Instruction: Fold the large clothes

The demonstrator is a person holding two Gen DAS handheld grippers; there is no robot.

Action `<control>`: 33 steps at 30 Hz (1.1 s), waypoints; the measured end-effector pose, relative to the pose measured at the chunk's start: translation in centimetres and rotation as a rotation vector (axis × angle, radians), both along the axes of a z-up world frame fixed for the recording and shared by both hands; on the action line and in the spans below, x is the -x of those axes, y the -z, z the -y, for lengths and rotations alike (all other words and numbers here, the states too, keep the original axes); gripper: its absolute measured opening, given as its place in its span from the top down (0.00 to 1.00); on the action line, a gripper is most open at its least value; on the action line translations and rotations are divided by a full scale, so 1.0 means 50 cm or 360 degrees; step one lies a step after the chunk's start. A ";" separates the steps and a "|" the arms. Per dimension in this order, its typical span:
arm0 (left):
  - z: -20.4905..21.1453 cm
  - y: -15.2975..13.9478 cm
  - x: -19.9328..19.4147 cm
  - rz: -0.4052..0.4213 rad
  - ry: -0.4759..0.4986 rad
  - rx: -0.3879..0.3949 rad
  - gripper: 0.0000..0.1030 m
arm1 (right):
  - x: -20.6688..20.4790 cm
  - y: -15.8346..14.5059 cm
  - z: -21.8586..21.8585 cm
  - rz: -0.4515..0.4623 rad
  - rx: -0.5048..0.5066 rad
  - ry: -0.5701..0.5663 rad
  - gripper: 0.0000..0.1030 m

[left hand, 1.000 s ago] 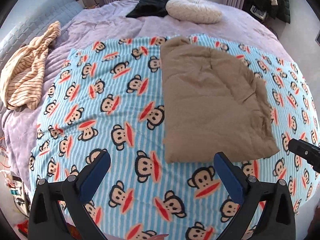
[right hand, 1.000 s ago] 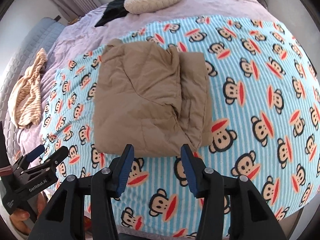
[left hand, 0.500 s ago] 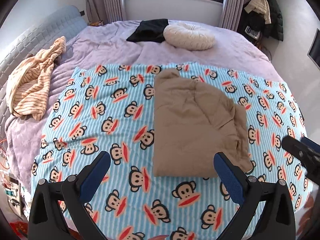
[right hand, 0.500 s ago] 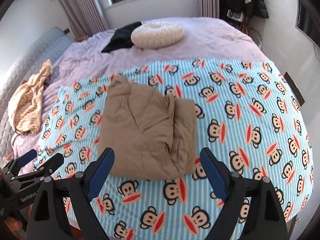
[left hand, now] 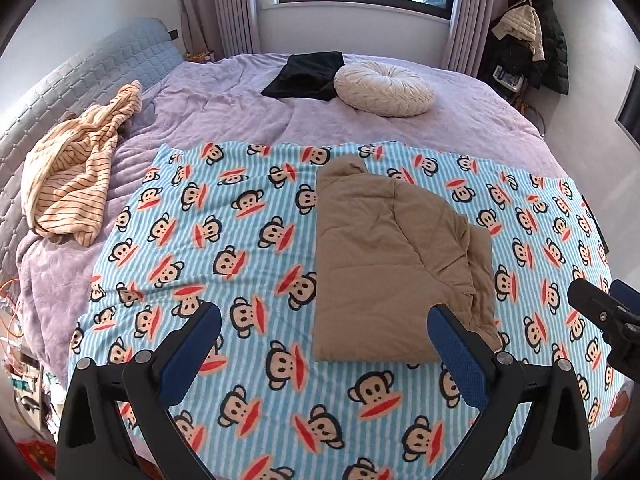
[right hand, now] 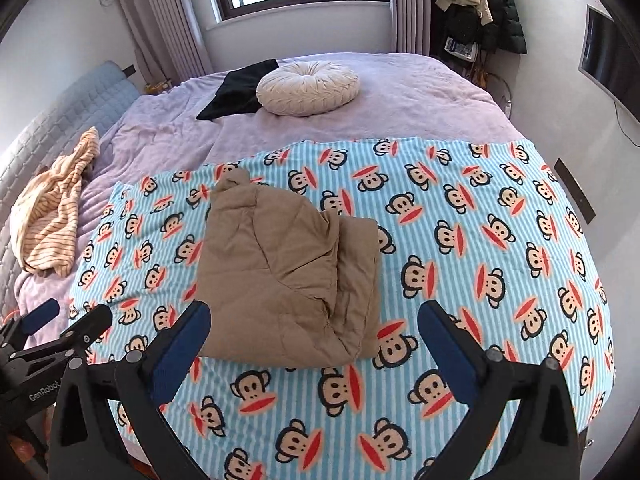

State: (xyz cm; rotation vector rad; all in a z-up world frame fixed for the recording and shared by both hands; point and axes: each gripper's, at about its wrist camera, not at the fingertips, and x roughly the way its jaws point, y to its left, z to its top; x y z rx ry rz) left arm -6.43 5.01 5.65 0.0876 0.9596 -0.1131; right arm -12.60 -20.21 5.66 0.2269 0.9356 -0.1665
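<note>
A tan padded garment (left hand: 392,260) lies folded into a thick rectangle on the monkey-print striped blanket (left hand: 200,240) that covers the near half of the bed. My left gripper (left hand: 323,314) hangs open above the blanket's near edge, with nothing between its blue pads. In the right wrist view the same garment (right hand: 280,272) lies just beyond my right gripper (right hand: 314,309). Its jaws are opening wide and hold nothing. Each gripper shows at the edge of the other's view, the left one (right hand: 60,332) to the left and the right one (left hand: 600,312) to the right.
A crumpled cream striped garment (left hand: 68,176) lies at the bed's left side by the grey headboard (left hand: 80,76). A round white cushion (left hand: 384,88) and a black cloth (left hand: 308,76) rest on the purple cover at the far end. Coats (left hand: 532,32) hang in the right corner.
Both grippers have risen away from the bed, so more of the room shows. The right gripper's jaws went from narrow to wide open. The folded garment has stayed in place.
</note>
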 end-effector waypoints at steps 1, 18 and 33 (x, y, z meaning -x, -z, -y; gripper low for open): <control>0.000 -0.002 0.000 0.0003 0.0001 -0.0002 0.00 | 0.001 -0.001 0.000 -0.0001 0.0003 -0.0001 0.00; -0.004 -0.009 0.001 0.0019 -0.0003 -0.0001 0.00 | 0.004 -0.002 0.003 -0.0005 0.0005 0.0002 0.00; -0.007 -0.009 0.002 0.0018 -0.0001 -0.0002 0.00 | -0.001 -0.003 0.005 -0.0007 0.0004 -0.0007 0.00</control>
